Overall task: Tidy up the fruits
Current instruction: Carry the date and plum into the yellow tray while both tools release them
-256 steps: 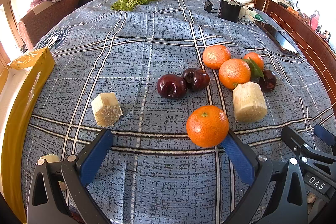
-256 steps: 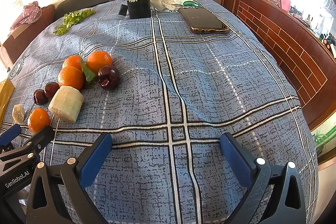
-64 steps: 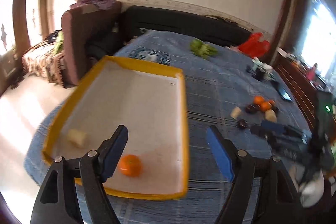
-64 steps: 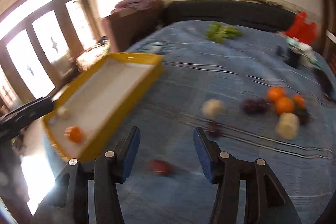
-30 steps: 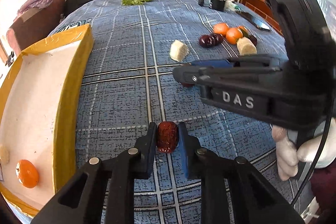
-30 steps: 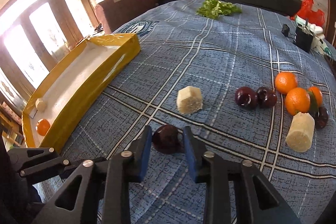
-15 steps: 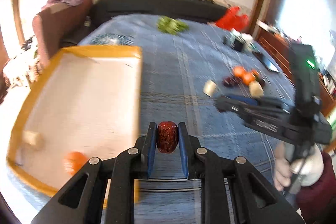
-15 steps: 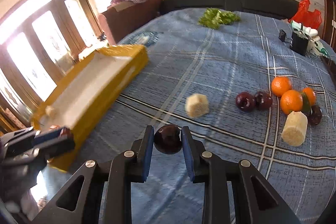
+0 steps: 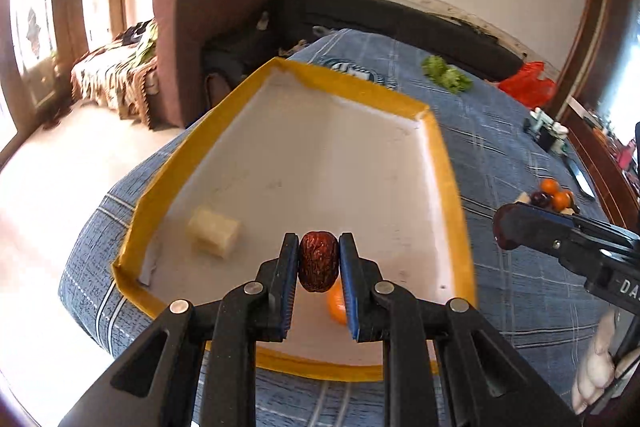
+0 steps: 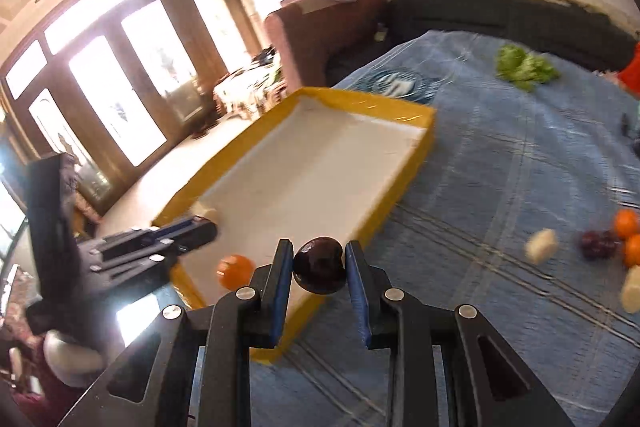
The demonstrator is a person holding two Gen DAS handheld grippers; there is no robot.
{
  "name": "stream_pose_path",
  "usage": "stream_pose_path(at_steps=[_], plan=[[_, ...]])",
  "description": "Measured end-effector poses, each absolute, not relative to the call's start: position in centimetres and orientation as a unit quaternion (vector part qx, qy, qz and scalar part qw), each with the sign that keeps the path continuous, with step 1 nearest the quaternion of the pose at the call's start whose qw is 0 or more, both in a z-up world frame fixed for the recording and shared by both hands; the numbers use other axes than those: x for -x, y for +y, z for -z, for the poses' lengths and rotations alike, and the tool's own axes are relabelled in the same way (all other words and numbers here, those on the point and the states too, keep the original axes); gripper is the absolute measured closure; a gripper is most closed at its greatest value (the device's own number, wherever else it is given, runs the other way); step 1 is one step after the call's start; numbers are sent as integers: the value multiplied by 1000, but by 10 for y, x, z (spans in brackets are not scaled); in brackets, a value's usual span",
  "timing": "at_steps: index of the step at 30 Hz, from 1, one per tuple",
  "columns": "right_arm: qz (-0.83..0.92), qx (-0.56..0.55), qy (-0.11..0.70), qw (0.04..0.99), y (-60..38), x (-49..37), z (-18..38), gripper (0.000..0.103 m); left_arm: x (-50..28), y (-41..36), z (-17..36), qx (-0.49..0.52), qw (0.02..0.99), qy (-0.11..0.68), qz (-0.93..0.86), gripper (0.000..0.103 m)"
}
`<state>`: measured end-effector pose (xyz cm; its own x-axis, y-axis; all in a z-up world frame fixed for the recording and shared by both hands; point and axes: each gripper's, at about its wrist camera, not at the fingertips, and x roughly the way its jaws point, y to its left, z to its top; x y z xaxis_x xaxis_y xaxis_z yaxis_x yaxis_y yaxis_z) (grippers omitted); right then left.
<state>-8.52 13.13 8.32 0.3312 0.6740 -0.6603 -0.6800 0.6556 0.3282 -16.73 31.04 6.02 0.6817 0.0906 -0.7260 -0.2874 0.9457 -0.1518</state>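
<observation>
1 wrinkled red date (image 9: pixel 318 261), long axis upright, in left gripper (image 9: pixel 319 259).

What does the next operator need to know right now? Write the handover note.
Left gripper: shut on a wrinkled red date, held over the yellow tray.
Right gripper: shut on a dark plum, near the tray's near edge.
In the tray: one orange and one pale sugarcane chunk.
On the blue cloth: a second pale chunk, dark fruit, oranges and another pale piece, blurred.
Done: two items placed, two picked up.
Left: release both into the tray, then fetch the remaining cluster.
</observation>
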Motion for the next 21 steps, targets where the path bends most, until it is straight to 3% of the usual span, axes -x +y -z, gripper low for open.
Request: stream_pose_path(at_steps=[11, 16, 19, 21], plan=[[-424, 28, 465, 776, 212, 59, -43, 73, 163, 342, -39, 162, 894, 404, -110, 83], [-423, 43, 466, 775, 223, 59, -38, 72, 163, 340, -42, 166, 897, 398, -95, 58], [-422, 36, 470, 775, 220, 56, -37, 69, 164, 336, -45, 163, 899, 396, -94, 49], [-422, 25, 466, 777, 212, 59, -41, 66, 166, 334, -48, 162, 900, 393, -94, 49]])
